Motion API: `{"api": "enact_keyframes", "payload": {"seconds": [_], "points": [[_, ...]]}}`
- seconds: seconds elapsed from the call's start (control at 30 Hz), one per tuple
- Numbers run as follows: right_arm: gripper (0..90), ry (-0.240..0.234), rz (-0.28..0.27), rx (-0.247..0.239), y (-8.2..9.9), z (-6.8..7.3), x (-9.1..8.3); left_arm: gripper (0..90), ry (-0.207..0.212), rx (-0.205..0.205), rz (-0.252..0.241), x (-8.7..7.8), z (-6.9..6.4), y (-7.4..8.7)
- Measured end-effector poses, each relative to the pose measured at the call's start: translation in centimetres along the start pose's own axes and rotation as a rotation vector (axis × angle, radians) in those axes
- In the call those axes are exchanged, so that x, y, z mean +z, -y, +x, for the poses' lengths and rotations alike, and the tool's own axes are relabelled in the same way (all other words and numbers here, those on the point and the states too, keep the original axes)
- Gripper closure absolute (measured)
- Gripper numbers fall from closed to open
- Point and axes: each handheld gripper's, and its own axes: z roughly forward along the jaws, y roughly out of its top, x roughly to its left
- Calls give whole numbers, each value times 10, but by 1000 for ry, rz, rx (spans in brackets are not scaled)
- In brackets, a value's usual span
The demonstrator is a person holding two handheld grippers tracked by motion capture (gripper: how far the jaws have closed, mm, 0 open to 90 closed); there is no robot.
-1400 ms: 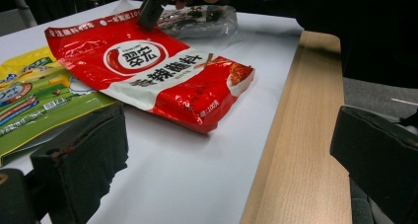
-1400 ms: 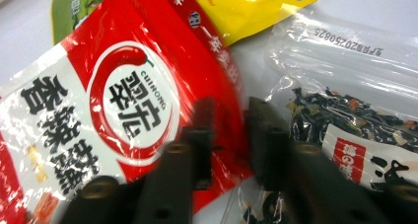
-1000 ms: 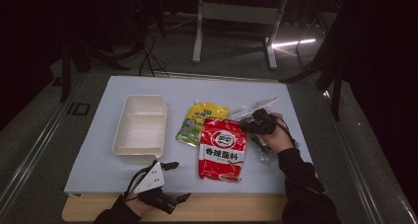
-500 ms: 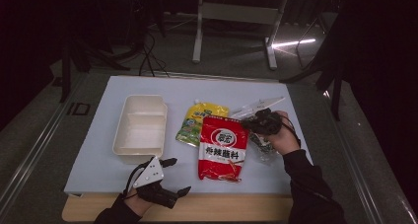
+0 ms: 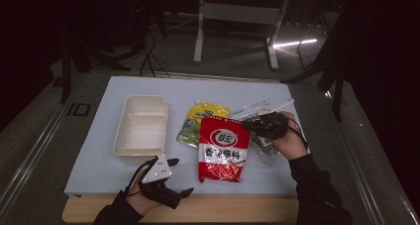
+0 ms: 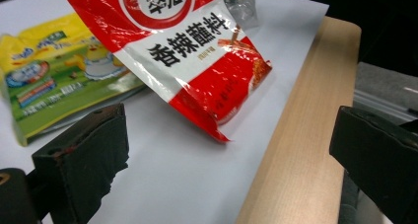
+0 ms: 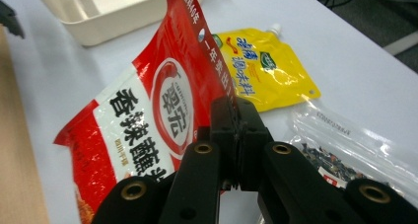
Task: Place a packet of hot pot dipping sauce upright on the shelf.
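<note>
A red seasoning packet point(image 5: 222, 148) lies mid-table with its right edge lifted. My right gripper point(image 5: 250, 124) is shut on that edge. In the right gripper view the jaws point(image 7: 236, 110) pinch the top rim of the red packet point(image 7: 148, 115), which tilts up off the white mat. My left gripper point(image 5: 181, 177) hovers over the table's front edge, open with nothing in it. Through its wide-apart jaws point(image 6: 231, 150) I see the lower corner of the red packet point(image 6: 187, 51) raised off the mat.
A yellow-green spouted pouch point(image 5: 203, 121) lies just behind the red packet. A clear bag of dark bits point(image 5: 262, 145) sits under my right hand. A cream two-compartment tray point(image 5: 119, 145) stands at the left. The wooden table edge point(image 5: 247, 215) runs along the front.
My right gripper has risen and drawn slightly right, lifting the red packet's right edge with it. My left gripper has risen a little by the front edge, still open.
</note>
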Motion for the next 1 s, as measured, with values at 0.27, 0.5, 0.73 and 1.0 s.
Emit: {"api": "enact_keyframes", "payload": {"seconds": [0.27,0.5,0.73,1.0], "points": [[890,-22,-30,-72,-10,21,-19,34,-16,-17,-29,-3,6,-8],[891,-58,-57,-107,-14,34,-31,48,-32,5,-41,-5,8,-19],[891,-83,-70,-147,-18,46,-40,65,-35,5,-51,-3,11,-28],[890,-120,-84,-194,-24,61,-49,155,-48,23,-42,2,20,-38]]}}
